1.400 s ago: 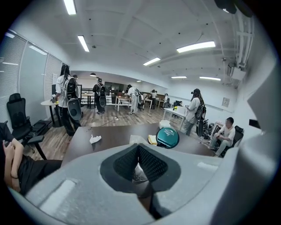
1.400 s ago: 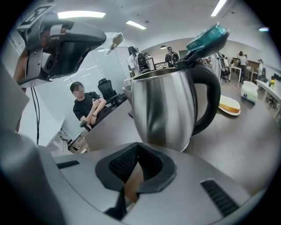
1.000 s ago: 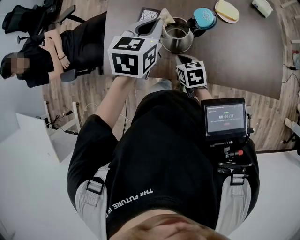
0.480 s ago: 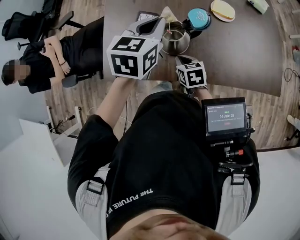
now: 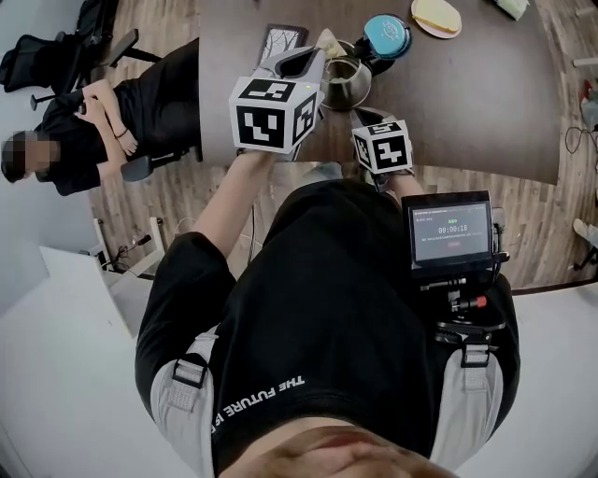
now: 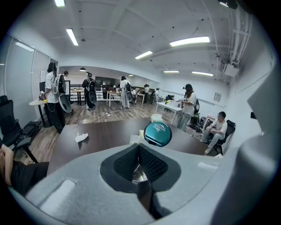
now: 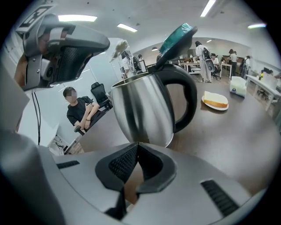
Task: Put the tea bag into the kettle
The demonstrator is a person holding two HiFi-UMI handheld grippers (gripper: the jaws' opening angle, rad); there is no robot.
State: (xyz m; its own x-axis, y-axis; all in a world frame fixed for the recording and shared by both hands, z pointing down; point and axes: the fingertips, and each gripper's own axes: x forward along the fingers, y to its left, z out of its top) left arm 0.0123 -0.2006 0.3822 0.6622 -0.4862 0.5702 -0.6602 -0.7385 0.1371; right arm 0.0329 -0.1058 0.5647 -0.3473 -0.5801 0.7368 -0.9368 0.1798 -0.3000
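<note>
The steel kettle (image 5: pixel 344 82) stands on the brown table (image 5: pixel 486 103) with its teal lid (image 5: pixel 385 35) flipped open. My left gripper (image 5: pixel 316 52) hovers over the kettle's left rim, shut on the pale tea bag (image 5: pixel 328 39). In the right gripper view the tea bag (image 7: pixel 119 47) hangs off the left gripper (image 7: pixel 94 44) above the kettle (image 7: pixel 142 112) mouth. In the left gripper view the jaws (image 6: pixel 139 147) are closed; the kettle's steel rim (image 6: pixel 139 175) and the lid (image 6: pixel 157 133) show beyond them. My right gripper (image 5: pixel 361 116) is shut and empty, just short of the kettle's base (image 7: pixel 136 147).
A plate with bread (image 5: pixel 436 17) lies behind the kettle at the right, also in the right gripper view (image 7: pixel 215 100). A crumpled paper (image 6: pixel 81 137) lies on the far left of the table. A person (image 5: pixel 84 121) sits left of the table. A small screen (image 5: pixel 451 231) hangs on my chest.
My left gripper has sunk a little toward the kettle's mouth with the tea bag still in it. The right gripper has stayed where it was.
</note>
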